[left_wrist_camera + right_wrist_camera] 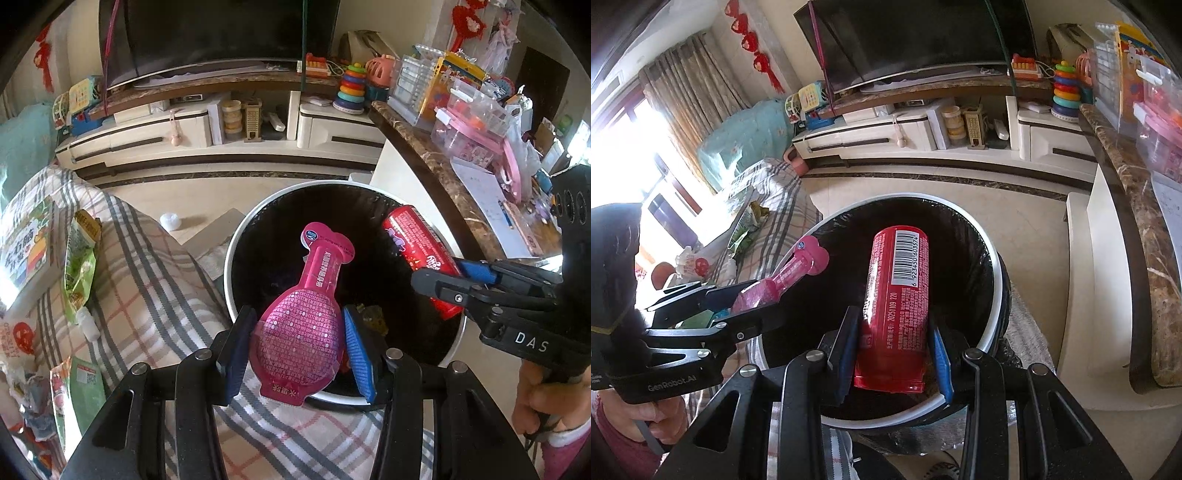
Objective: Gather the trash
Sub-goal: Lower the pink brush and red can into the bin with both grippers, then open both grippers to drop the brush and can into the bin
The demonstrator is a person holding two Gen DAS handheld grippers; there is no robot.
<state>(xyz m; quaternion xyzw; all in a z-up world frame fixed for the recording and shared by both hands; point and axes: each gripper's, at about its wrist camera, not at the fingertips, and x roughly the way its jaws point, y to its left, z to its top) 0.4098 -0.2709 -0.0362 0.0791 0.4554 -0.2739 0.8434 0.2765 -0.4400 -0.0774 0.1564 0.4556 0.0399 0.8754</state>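
While both grippers hang over the bin [236, 251], each has closed on a piece of trash. The left gripper [295, 343] pinches the wide, round end of a pink pouch [303, 314] between its blue pads [360, 354]; the pouch's long axis runs forward along the fingers, narrow neck pointing away, out over the bin's black-lined mouth. The right gripper [894, 354] clamps the lower end of a red wrapper [897, 302], a long packet that also lies along the fingers, barcode side up, far end pointing into the bin's opening. In the left view the wrapper slants up and left from the right gripper [458, 280], near the bin's right rim. A plaid cover [155, 266] lies just left of the bin.
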